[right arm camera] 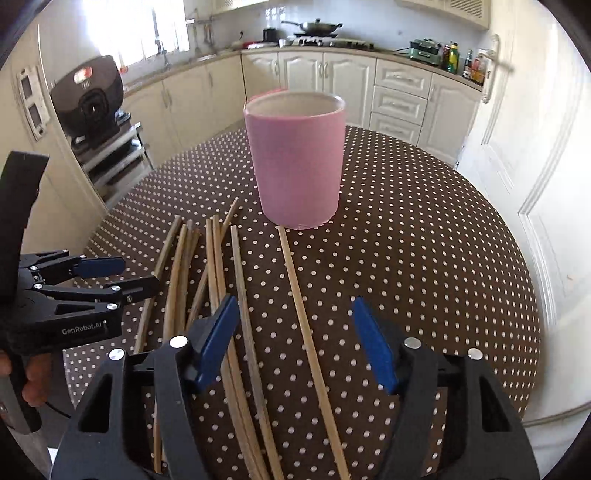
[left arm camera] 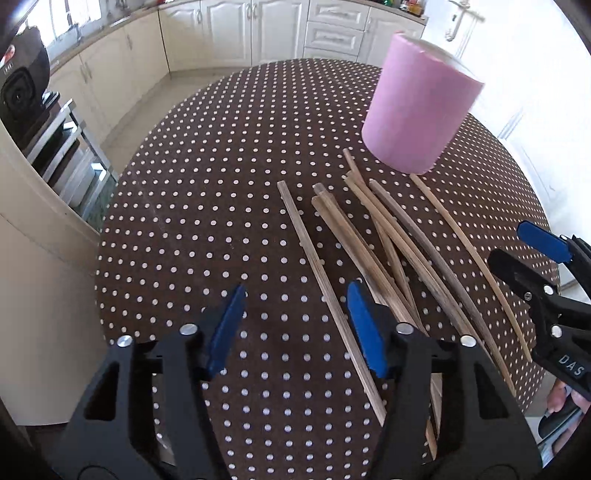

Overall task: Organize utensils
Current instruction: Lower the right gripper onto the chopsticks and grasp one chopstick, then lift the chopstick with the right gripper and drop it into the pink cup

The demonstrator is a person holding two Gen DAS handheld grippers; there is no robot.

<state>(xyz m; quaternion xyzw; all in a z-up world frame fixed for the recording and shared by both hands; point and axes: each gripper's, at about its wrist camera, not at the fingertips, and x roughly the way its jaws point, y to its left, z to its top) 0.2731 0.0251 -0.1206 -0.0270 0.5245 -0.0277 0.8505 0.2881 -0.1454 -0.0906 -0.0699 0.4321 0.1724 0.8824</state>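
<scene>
Blue-padded fingers of the left tool (left arm camera: 295,328) fill the foreground of the left wrist view, spread wide and holding nothing. Beyond them, a loose scatter of wooden chopsticks (left arm camera: 373,243) lies crossed on the surface (left arm camera: 192,206), which is covered by a brown cloth with white dots. A pink cup (left arm camera: 417,107) stands upright just past the far ends of the chopsticks. The right tool (left arm camera: 535,266) enters at the right edge, also spread and empty. Cream cabinets (left arm camera: 229,33) line the far wall.

Right wrist view: the right tool (right arm camera: 295,339), wide and empty, hovers over the near ends of the chopsticks (right arm camera: 221,277); one single stick (right arm camera: 306,321) runs between its fingers, its far tip at the base of the cup (right arm camera: 295,158). No stick shows above the cup's rim, so the sorting appears not yet begun; every chopstick seemingly remains to be gathered. The left tool (right arm camera: 122,277) waits at the left. A kitchen counter with a wok (right arm camera: 314,26) lies behind.
</scene>
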